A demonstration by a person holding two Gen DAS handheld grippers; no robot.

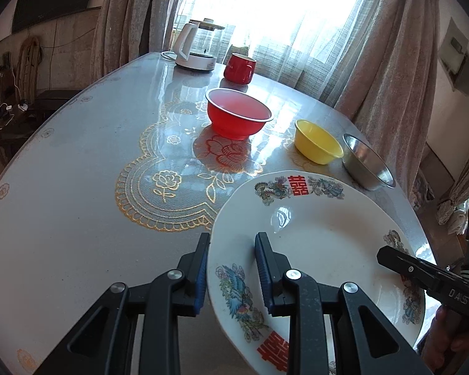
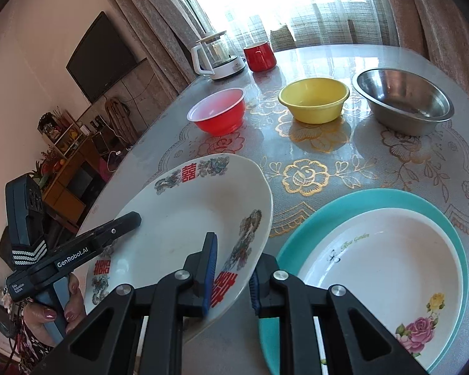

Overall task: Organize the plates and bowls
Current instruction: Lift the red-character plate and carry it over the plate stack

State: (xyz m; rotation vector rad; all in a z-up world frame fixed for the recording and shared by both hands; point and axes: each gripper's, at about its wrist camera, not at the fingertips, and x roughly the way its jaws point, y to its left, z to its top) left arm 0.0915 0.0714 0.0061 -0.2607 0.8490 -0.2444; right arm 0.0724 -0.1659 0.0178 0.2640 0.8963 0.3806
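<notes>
A white plate with red characters and bird patterns (image 1: 322,237) (image 2: 184,218) is tilted above the table, held between both grippers. My left gripper (image 1: 233,250) is shut on its left rim. My right gripper (image 2: 234,259) is shut on its right rim, one finger above the rim and one below. A white rose plate (image 2: 384,268) lies stacked on a teal plate (image 2: 300,237) at the right. A red bowl (image 1: 237,115) (image 2: 217,111), a yellow bowl (image 1: 317,142) (image 2: 314,98) and a steel bowl (image 1: 367,162) (image 2: 403,100) stand in a row beyond.
A glass kettle on a white base (image 1: 197,47) (image 2: 217,57) and a red mug (image 1: 239,67) (image 2: 259,56) stand at the table's far edge by the curtained window. The table (image 1: 62,187) has a lace-pattern cover. A TV and shelves are off to the left.
</notes>
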